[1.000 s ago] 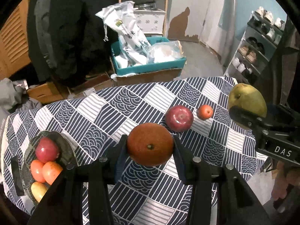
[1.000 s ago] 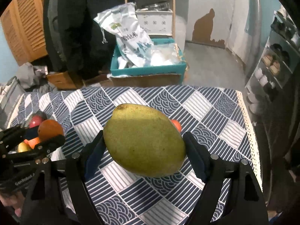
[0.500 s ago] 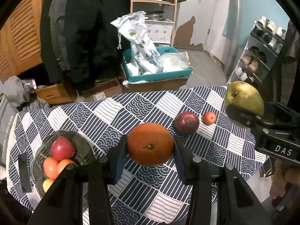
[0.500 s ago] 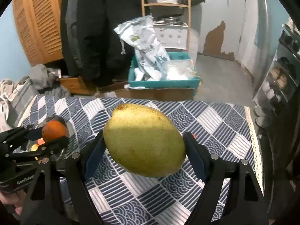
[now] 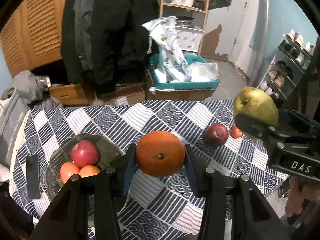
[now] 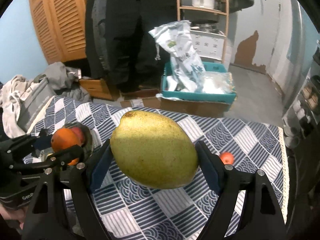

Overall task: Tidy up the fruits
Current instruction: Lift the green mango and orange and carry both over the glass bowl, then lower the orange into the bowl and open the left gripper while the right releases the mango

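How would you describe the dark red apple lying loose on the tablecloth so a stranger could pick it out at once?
Start at the blue-and-white patterned tablecloth and go to its right side, away from the glass bowl of fruit. The dark red apple lies there beside a small orange-red fruit. It is bigger and darker than that neighbour, and no gripper holds it.

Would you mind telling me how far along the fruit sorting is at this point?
Partly done. A red apple and two orange fruits already sit in the glass bowl. In hand: the left tongs clamp an orange, and the right tongs clamp a large green mango, both above the table. Left on the cloth: a dark red apple and a small orange fruit.
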`<action>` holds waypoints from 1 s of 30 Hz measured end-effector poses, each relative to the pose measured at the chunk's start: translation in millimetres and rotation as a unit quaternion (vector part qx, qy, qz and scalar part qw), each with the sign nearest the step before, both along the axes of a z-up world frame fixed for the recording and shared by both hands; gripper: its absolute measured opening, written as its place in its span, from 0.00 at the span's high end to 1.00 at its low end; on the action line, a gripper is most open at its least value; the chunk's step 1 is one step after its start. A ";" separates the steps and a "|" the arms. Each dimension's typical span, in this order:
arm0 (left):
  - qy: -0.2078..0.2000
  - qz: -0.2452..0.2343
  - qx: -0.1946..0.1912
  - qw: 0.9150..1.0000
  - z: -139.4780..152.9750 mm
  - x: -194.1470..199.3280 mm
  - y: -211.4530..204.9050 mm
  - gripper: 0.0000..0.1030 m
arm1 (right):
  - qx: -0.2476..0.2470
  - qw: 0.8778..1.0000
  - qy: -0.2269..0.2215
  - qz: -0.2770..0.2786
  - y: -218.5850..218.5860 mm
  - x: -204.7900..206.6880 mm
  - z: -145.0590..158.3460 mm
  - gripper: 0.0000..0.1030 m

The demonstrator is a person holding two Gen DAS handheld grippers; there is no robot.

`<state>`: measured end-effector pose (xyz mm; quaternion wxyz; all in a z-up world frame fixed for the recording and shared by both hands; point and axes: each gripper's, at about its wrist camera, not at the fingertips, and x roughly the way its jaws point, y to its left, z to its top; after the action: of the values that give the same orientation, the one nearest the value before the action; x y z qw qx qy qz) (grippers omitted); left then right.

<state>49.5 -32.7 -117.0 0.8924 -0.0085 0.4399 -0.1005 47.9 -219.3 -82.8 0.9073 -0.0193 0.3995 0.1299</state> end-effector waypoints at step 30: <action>0.075 0.119 0.000 0.990 -63.4 1.0 126.4 0.54 | -0.012 0.992 0.077 0.104 142.5 48.9 -59.1 0.21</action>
<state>50.5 93.7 -180.4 0.8624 -0.0678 0.5016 0.0074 96.8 -76.8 -141.9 0.8552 -0.0612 0.4654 0.2198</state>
